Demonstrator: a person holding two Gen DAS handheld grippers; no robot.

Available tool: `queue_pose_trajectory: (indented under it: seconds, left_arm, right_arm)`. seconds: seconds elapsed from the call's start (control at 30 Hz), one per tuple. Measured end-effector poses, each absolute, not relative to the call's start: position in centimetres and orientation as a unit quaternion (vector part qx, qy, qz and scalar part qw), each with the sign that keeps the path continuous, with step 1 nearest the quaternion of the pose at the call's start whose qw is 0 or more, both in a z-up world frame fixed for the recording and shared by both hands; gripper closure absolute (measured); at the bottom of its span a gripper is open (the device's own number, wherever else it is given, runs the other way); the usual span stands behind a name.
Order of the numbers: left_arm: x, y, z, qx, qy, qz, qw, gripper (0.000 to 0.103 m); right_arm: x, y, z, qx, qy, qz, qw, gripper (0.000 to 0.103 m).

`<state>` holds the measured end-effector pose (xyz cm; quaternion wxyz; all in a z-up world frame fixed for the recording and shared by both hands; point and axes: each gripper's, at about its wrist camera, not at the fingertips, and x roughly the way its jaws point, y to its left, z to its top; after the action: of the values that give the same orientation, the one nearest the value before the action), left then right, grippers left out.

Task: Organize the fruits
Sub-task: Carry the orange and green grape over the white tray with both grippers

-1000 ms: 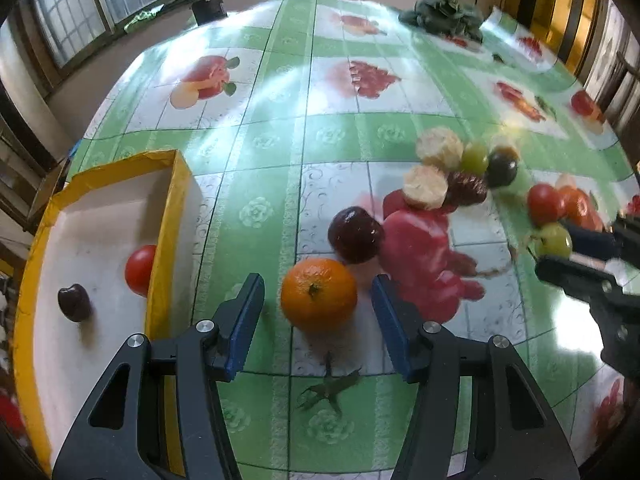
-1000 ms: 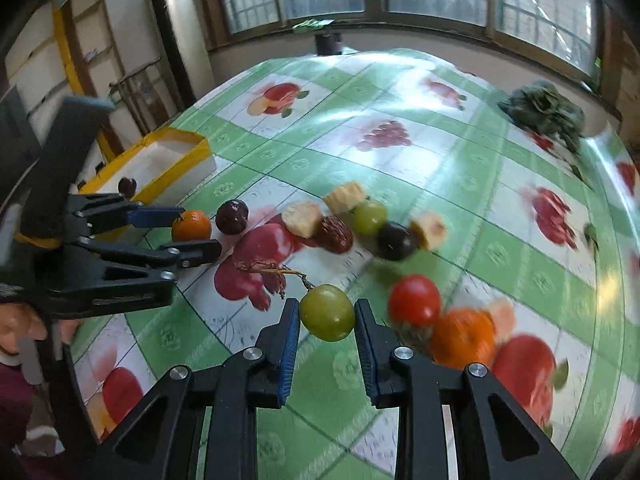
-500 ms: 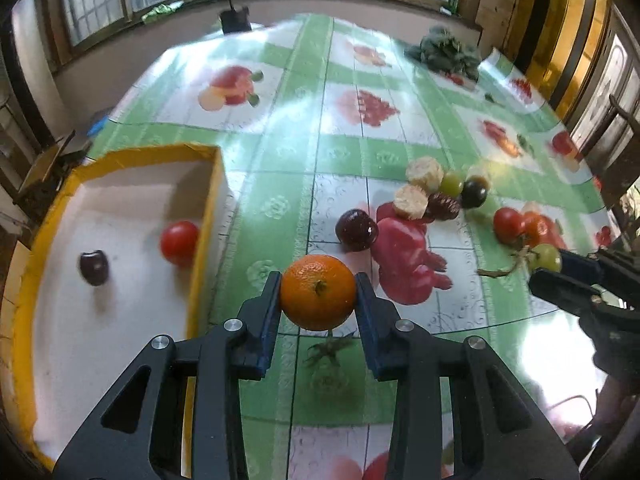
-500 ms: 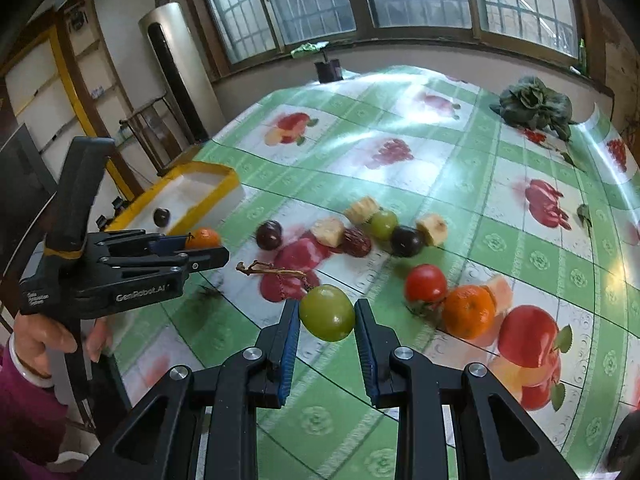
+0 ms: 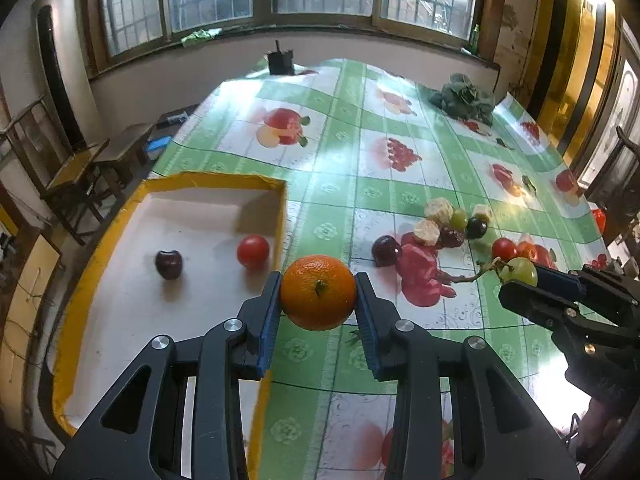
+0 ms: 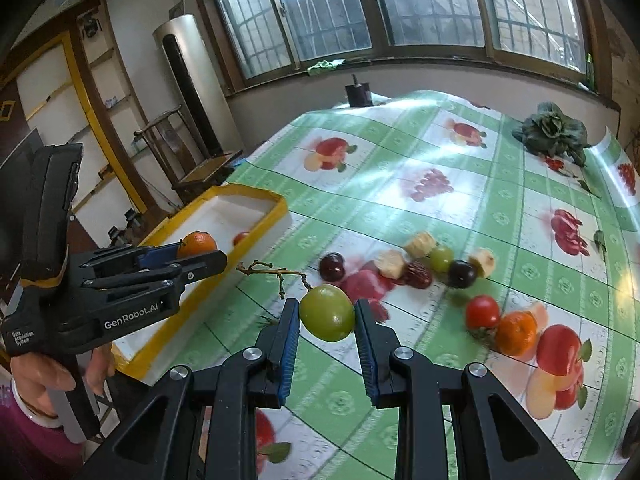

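Observation:
My left gripper is shut on an orange and holds it in the air beside the right wall of the yellow-rimmed white tray. In the tray lie a dark plum and a red tomato. My right gripper is shut on a green grape with a bare stem, lifted above the tablecloth. The right wrist view also shows the left gripper with the orange at the tray. Loose fruit lies in a cluster on the table.
The cluster holds a plum, a green grape, a dark grape, a date and pale fruit pieces; a tomato and a second orange lie nearer. A leafy vegetable sits at the far end. Chairs stand beyond the table's left edge.
My left gripper closed on the orange and lifted it off the table toward the tray. The right gripper rose with the green grape still in its jaws.

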<state>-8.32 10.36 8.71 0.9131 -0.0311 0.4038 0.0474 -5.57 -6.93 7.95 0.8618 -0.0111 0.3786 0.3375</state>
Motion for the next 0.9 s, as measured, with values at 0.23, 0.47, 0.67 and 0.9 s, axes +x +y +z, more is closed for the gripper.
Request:
queue_pose_trajectory:
  seconds: [0.23, 0.47, 0.67, 0.9]
  left_arm:
    - [-9.7, 12.0, 9.5, -0.033, 0.39, 0.062, 0.918, 0.068]
    - [-10.5, 14.3, 9.8, -0.04, 0.384, 0.082, 0.919, 0.068]
    - [-11.1, 17.0, 9.6, -0.046, 0.384, 0.106, 0.916, 0.068]
    - [-11.9, 20.1, 9.0, -0.058, 0.389, 0.133, 0.91, 0.068]
  right_arm:
    - [-6.6, -4.8, 8.9, -0.022, 0.37, 0.35, 0.861, 0.076]
    - [-6.7, -2.6, 9.6, -0.035, 0.366, 0.361, 0.857, 0.076]
    - [-6.8, 0.2, 10.0, -0.052, 0.364, 0.374, 0.851, 0.076]
    - [-6.9, 3.7, 10.3, -0.075, 0.361, 0.392, 0.843, 0.076]
